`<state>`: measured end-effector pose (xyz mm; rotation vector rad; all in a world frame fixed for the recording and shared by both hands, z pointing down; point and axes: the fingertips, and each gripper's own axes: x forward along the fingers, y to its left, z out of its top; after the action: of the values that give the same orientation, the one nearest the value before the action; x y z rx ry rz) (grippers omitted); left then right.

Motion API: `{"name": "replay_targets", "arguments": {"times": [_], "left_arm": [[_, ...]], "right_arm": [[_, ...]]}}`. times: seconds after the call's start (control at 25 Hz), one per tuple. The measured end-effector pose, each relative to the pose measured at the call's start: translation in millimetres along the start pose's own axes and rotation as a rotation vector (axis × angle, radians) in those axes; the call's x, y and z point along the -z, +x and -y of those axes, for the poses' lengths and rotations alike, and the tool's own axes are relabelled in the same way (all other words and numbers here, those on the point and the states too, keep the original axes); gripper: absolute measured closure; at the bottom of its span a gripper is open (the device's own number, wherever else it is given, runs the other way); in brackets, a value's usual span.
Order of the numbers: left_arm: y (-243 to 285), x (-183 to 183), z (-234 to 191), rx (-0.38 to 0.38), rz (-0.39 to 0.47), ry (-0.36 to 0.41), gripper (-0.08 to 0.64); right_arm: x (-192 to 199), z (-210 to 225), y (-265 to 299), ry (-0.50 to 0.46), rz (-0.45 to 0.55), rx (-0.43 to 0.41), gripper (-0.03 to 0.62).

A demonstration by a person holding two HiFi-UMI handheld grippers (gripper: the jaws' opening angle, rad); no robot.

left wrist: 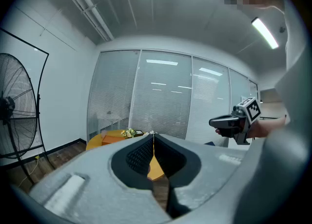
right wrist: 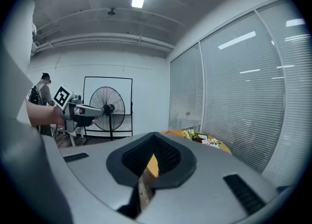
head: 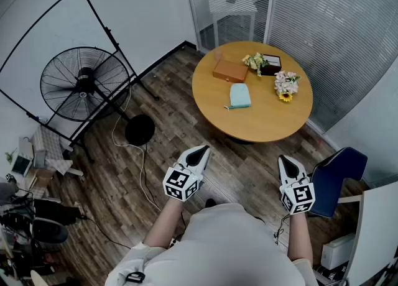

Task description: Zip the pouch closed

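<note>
A light blue pouch lies flat near the middle of the round wooden table, far ahead of both grippers. My left gripper and my right gripper are held close to my body over the wood floor, well short of the table, both shut and holding nothing. In the left gripper view the shut jaws point toward the table, with the right gripper off to the side. The right gripper view shows its shut jaws and the left gripper.
On the table are an orange box, a dark frame and two flower bunches. A large standing fan with a black frame stands at the left, a blue chair at the right, glass partitions behind.
</note>
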<state>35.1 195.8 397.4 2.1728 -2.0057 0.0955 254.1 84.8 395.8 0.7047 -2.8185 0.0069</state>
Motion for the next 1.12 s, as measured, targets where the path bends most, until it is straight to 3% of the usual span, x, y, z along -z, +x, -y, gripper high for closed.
{"name": "replay_targets", "arguments": {"times": [1.12], "left_arm": [[-6.3,7.6,7.2,-0.011,-0.020,-0.025,0.540]], "right_arm": [[7.7,-1.0,-3.3,0.047,0.009,-0.013,0.589]]}}
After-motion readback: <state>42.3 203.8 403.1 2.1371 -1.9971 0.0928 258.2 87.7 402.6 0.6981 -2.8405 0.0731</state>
